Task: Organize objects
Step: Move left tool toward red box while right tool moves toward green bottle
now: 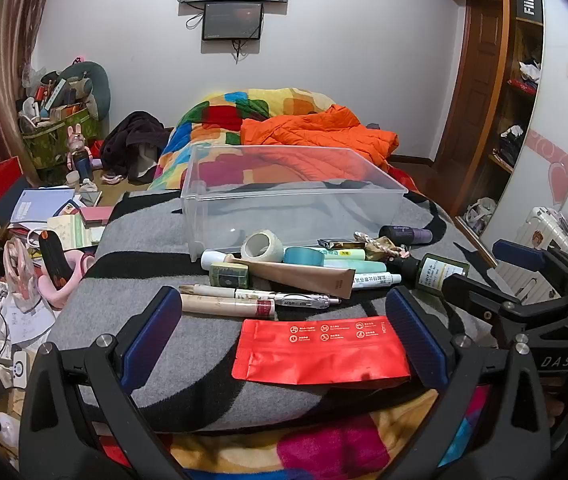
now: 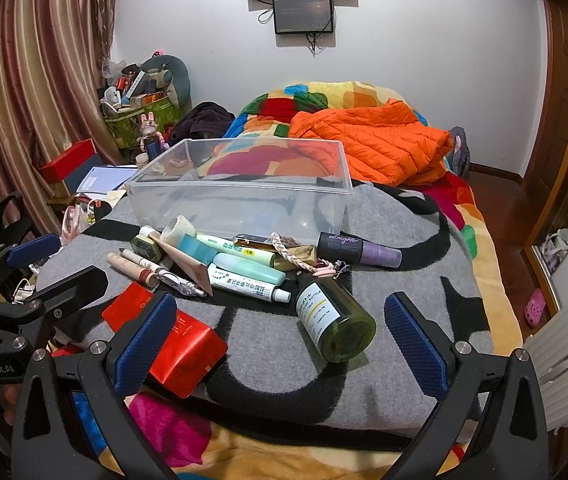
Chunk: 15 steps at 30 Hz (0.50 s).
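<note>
— Bed first: what covers it?

— Grey-and-black woven blanket (image 2: 384,216) over a bright patchwork quilt (image 1: 220,112), with a puffy orange jacket (image 2: 380,140) toward the head.

— And the things to sort?

— Clear plastic bin (image 1: 292,200), long axis across the bed, sits mid-blanket. Against its near wall lies a heap: tape roll (image 1: 262,246), beige tube (image 1: 304,276), pens (image 1: 284,300), all roughly crosswise. Green glass bottle (image 2: 334,322) lies on its side, base toward the foot edge, cap pointing at the heap. Purple spray bottle (image 2: 358,249) lies crosswise, nearer the bed's right edge. Flat red foil pouch (image 1: 320,350) lies nearest the foot edge, long side across.

— Free room?

— Bare blanket between pouch and bottle, and right of the bottle.

— Grippers?

— Left gripper (image 1: 290,330) jaws spread wide, flanking the pouch without touching. Right gripper (image 2: 284,338) likewise agape, holding nothing, the bottle between its pads.
</note>
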{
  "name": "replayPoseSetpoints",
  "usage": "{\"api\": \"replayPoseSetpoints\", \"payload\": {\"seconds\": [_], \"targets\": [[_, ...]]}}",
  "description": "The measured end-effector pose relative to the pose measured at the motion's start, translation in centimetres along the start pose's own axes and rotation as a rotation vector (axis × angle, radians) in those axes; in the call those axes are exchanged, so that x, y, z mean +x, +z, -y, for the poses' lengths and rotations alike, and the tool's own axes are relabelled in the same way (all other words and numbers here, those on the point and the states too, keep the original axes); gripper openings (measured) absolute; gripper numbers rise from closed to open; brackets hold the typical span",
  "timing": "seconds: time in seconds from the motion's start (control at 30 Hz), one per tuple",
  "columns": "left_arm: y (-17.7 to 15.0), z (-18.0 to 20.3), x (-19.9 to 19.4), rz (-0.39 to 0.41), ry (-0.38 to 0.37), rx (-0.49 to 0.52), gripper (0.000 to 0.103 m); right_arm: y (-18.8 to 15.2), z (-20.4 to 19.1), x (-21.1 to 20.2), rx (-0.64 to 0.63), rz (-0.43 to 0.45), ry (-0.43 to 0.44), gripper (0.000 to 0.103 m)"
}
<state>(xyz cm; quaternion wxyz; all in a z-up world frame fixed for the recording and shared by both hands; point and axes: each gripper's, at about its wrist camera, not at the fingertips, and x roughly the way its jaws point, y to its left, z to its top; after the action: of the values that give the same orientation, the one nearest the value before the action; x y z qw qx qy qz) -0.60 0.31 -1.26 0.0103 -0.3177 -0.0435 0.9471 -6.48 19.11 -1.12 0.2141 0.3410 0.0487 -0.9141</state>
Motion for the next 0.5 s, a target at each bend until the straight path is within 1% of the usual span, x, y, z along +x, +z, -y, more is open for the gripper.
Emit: {"api": "replayPoseSetpoints", "payload": {"seconds": [0.5], "targets": [[0.02, -0.2, 0.17, -0.011, 0.018, -0.004, 0.103, 0.02, 0.11, -0.13, 0.003, 0.0, 0.008, 0.103]]}}
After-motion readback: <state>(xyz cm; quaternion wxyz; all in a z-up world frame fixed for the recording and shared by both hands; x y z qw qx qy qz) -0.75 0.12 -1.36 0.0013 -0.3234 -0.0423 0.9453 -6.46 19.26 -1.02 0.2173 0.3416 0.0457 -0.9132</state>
